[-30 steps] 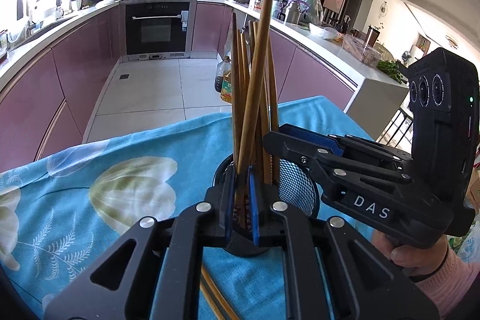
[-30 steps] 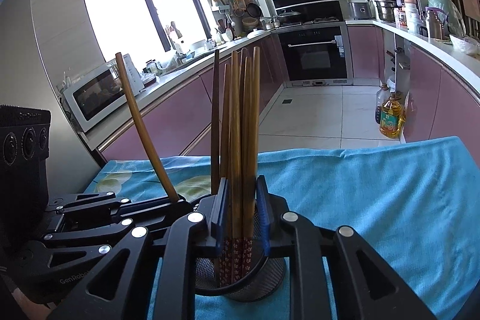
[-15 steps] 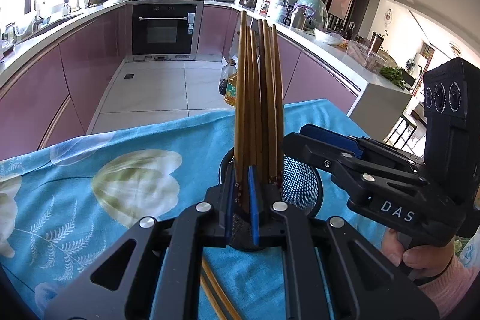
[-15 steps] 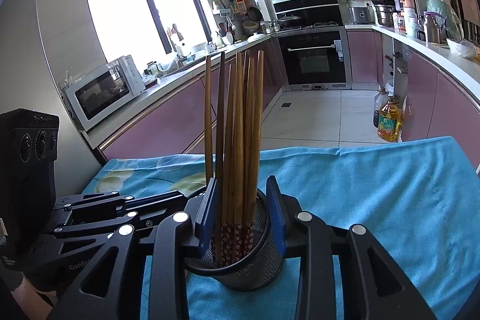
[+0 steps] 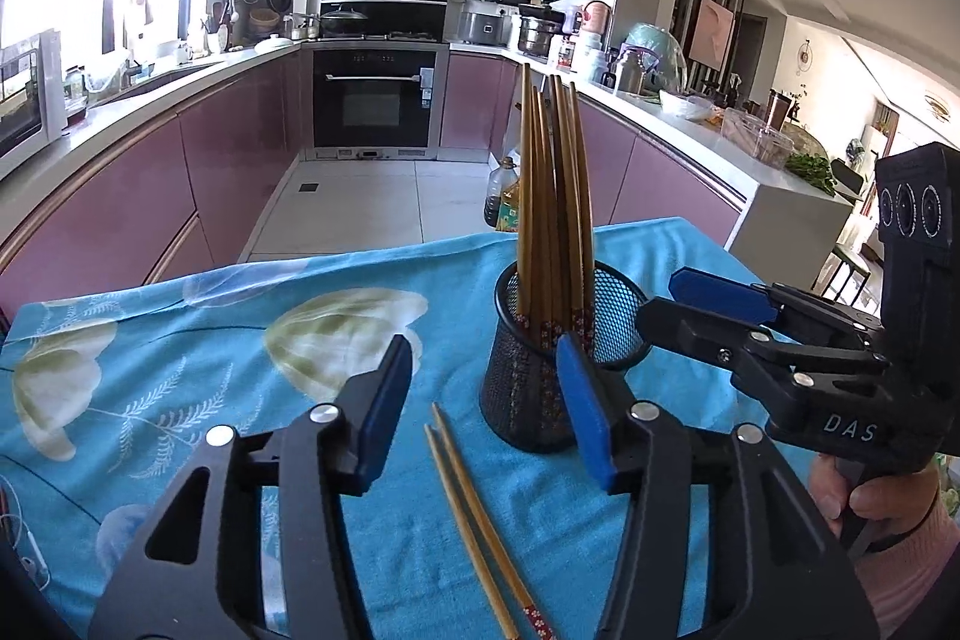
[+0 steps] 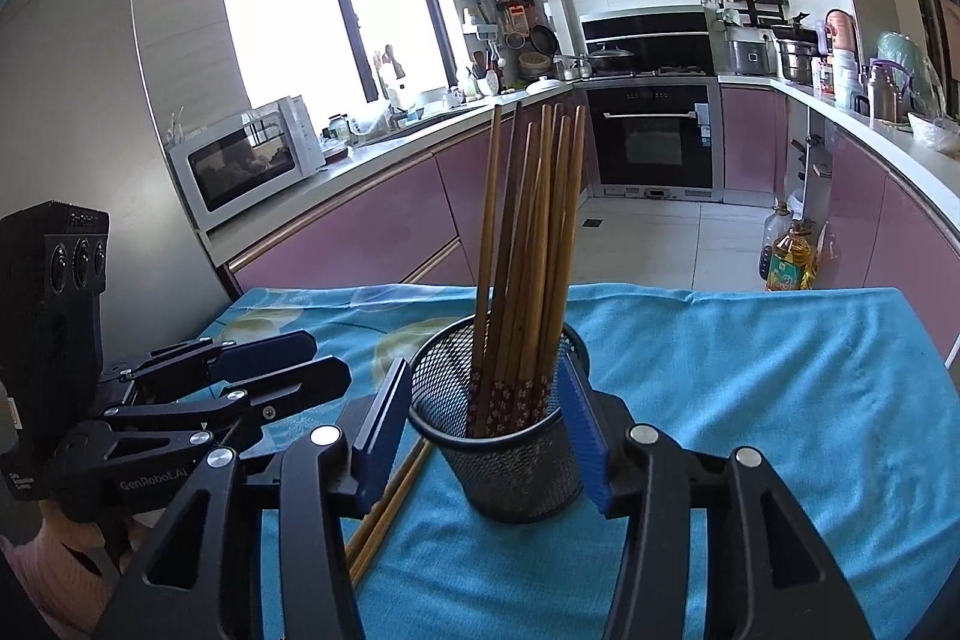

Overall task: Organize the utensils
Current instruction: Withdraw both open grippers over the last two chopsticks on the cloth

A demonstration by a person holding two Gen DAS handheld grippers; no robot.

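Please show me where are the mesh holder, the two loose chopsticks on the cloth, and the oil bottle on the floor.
mesh holder point(image 6: 516, 466), right wrist view, front wall.
loose chopsticks point(image 5: 474, 514), left wrist view, middle of the shafts.
oil bottle point(image 6: 791, 263), right wrist view, label.

Home kitchen; built-in oven; microwave; pink cabinets; cookware-crowded counter

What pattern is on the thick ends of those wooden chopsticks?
Dark red with small white flowers, clearest in the right wrist view on the wooden chopsticks.
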